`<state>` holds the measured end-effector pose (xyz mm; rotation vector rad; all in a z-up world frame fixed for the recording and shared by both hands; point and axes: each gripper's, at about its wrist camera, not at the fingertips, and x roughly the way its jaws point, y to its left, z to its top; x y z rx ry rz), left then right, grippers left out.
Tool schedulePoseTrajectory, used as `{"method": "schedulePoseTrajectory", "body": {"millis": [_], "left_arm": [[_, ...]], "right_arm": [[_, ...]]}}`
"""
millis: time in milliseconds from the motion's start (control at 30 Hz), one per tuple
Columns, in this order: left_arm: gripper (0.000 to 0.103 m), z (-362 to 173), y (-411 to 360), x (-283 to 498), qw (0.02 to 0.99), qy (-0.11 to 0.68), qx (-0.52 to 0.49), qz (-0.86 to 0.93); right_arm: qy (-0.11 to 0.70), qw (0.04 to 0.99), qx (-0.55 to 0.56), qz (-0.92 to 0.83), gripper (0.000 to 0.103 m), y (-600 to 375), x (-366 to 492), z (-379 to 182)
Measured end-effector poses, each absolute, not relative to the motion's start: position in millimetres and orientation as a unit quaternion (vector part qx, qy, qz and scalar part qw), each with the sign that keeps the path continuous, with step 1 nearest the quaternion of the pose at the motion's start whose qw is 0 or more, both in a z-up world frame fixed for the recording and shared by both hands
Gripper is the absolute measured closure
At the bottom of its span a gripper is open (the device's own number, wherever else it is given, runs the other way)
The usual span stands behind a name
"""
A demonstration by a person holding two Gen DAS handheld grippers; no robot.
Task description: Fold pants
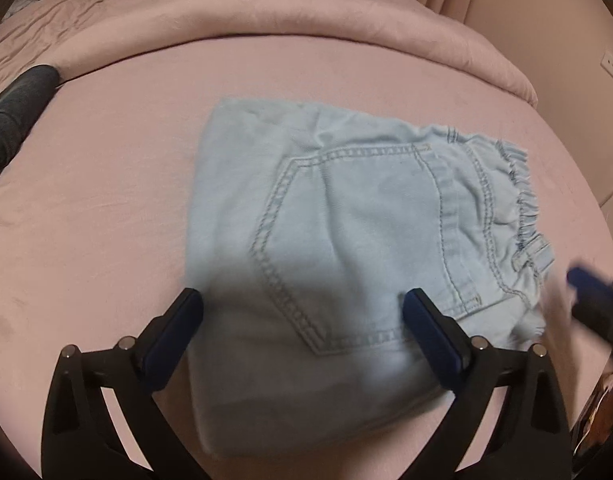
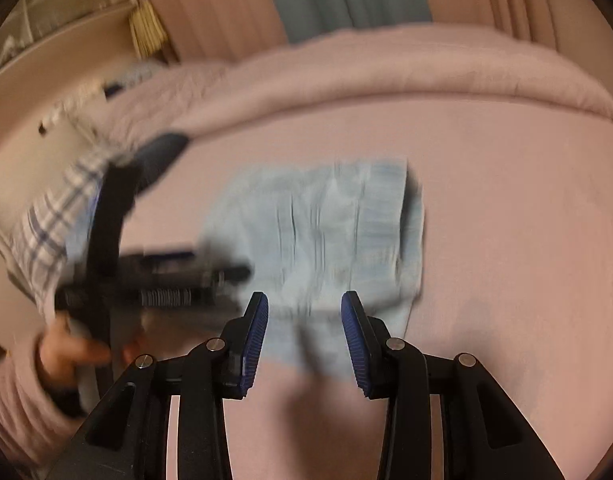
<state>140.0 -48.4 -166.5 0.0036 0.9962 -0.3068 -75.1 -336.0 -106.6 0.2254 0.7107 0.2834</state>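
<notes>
Since a flat, soft surface is needed, the bed [image 1: 106, 200] carries the pants [image 1: 326, 240], laid mid-sheet as a compact folded packet, pocket uppermost. Left claw [image 1: 302, 320] is held spread over the near edge; right claw [image 2: 304, 320] spread, empty.

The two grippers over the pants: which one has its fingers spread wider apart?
The left gripper: its blue-padded fingers straddle much of the folded pants. The right gripper is open too, but with a clearly narrower gap.
</notes>
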Motion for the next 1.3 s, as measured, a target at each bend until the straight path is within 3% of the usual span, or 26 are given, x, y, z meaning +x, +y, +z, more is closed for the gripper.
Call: {"method": "schedulePoseTrajectory", "body": {"millis": [100,200,333,400,467,500,767,1000,1133,1200,1300], "left_arm": [[0.002,-162.1,-37.4,127.9,0.874,0.465,-0.008,-0.138],[0.002,-176.9,-31.9,125.0,0.861,0.491,-0.006,-0.135],[0.003,-169.5,-12.8,120.8,0.862,0.488,-0.036,-0.132],[0.002,-163.0,-2.4,116.0,0.868,0.477,-0.045,-0.132],[0.002,-160.2,8.3,112.9,0.869,0.473,-0.062,-0.133],[0.002,-161.9,14.3,113.4,0.865,0.476,-0.077,-0.137],[0.002,-175.7,39.2,127.9,0.836,0.487,-0.182,-0.175],[0.026,-179.9,35.1,138.7,0.818,0.483,-0.210,-0.232],[0.029,-180.1,21.6,148.4,0.814,0.487,-0.192,-0.251],[0.057,-179.1,20.9,148.2,0.816,0.488,-0.189,-0.246],[0.073,-183.1,34.3,152.8,0.808,0.495,-0.218,-0.234]], "right_arm": [[0.338,0.929,0.098,0.117,0.063,-335.8,-55.8,-102.2],[0.416,0.900,0.088,0.094,0.063,-332.3,-26.3,-138.1],[0.394,0.907,0.091,0.114,0.059,-336.6,-43.0,-131.4],[0.397,0.902,0.119,0.119,0.054,-348.7,-50.4,-129.1],[0.404,0.893,0.163,0.107,0.037,-369.4,-55.7,-133.5],[0.408,0.889,0.180,0.103,0.035,-377.9,-54.7,-139.1],[0.416,0.852,0.290,0.130,0.035,-402.0,-37.5,-168.7],[0.414,0.846,0.288,0.176,0.035,-390.2,-6.5,-169.9],[0.406,0.844,0.294,0.190,0.035,-388.2,1.5,-170.0],[0.406,0.848,0.283,0.189,0.041,-380.6,4.7,-168.0],[0.404,0.861,0.257,0.172,0.052,-372.5,0.4,-163.2]]}}
